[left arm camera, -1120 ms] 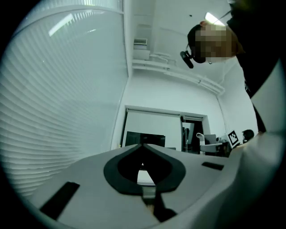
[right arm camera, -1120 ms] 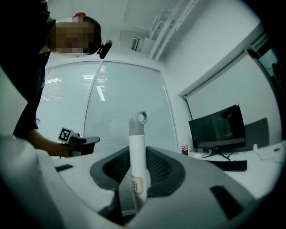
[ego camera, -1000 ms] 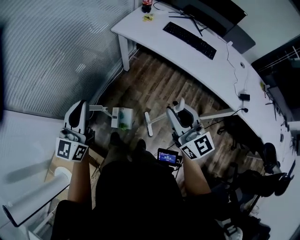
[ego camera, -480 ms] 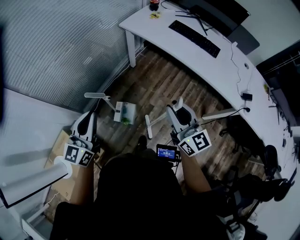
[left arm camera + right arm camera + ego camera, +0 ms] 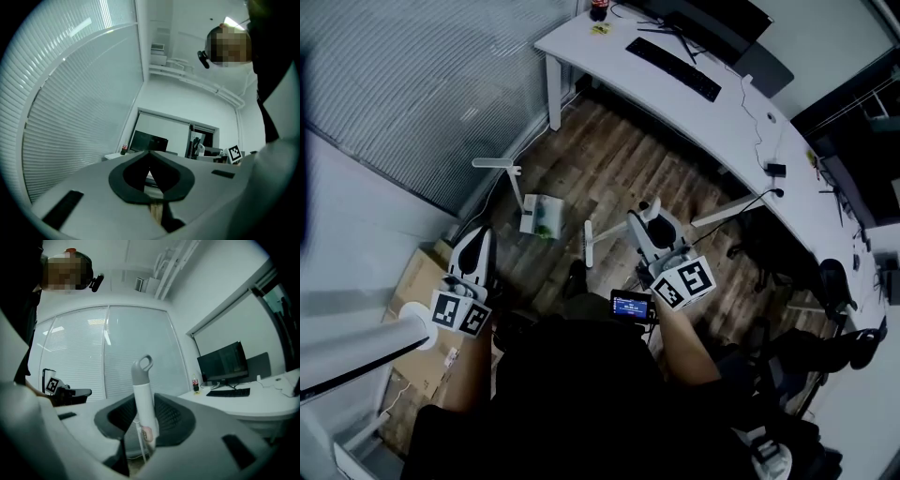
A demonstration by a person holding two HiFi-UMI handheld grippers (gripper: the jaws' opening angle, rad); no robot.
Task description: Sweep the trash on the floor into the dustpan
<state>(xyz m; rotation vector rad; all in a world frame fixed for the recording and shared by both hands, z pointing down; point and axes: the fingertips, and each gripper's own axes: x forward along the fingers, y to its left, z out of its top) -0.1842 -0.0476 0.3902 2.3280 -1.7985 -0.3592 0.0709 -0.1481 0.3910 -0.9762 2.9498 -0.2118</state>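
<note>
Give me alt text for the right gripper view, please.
The right gripper is closed on an upright white broom handle with a grey loop on top. Behind it are a ribbed glass wall and, at right, a desk with a monitor and keyboard.

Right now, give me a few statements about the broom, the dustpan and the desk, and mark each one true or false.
1. The right hand-held gripper is shut on the broom handle. True.
2. The left hand-held gripper holds the dustpan. False: its jaws are shut on nothing, and the dustpan stands apart from it on the floor.
3. The dustpan is empty. False: green scraps lie in it.
4. A keyboard lies on the white desk. True.
5. The bottle stands on the floor. False: it stands at the desk's end.
</note>
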